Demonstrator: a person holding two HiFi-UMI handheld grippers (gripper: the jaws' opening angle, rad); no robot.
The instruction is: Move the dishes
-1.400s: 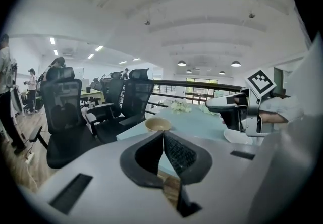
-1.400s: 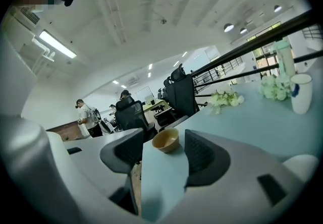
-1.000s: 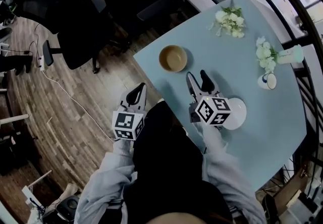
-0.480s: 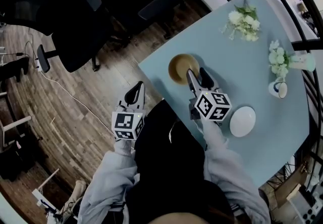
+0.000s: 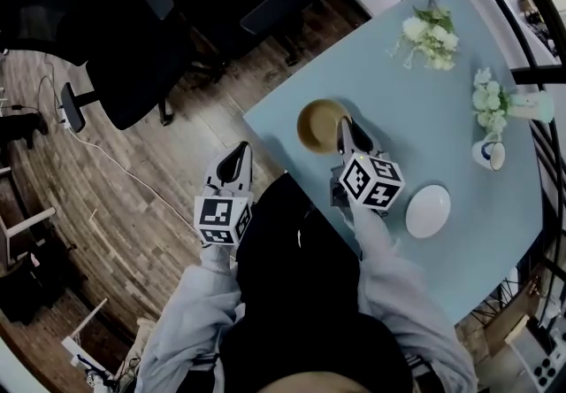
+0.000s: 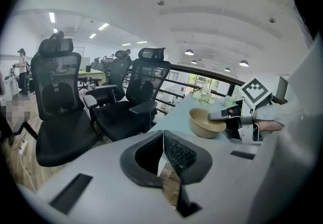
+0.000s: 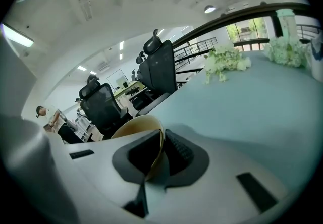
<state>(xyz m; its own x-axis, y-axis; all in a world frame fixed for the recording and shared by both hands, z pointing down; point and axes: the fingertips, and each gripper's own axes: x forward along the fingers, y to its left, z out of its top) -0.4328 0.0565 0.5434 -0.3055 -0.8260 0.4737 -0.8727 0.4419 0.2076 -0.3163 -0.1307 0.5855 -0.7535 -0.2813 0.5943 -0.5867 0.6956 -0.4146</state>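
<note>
A pale blue surface [image 5: 460, 117] stands over a wood floor, with black office chairs [image 5: 133, 55] at its far left. It carries one tan bowl [image 5: 317, 124], one white plate [image 5: 428, 211], one dark-rimmed cup [image 5: 489, 154] and two bunches of white flowers [image 5: 429, 35]. The bowl sits near the surface's left corner. The right gripper [image 5: 349, 129] has just closed its jaws, and they pinch the bowl's near rim. The left gripper [image 5: 237, 157] hangs off the surface over the floor, jaws together with nothing between them.
</note>
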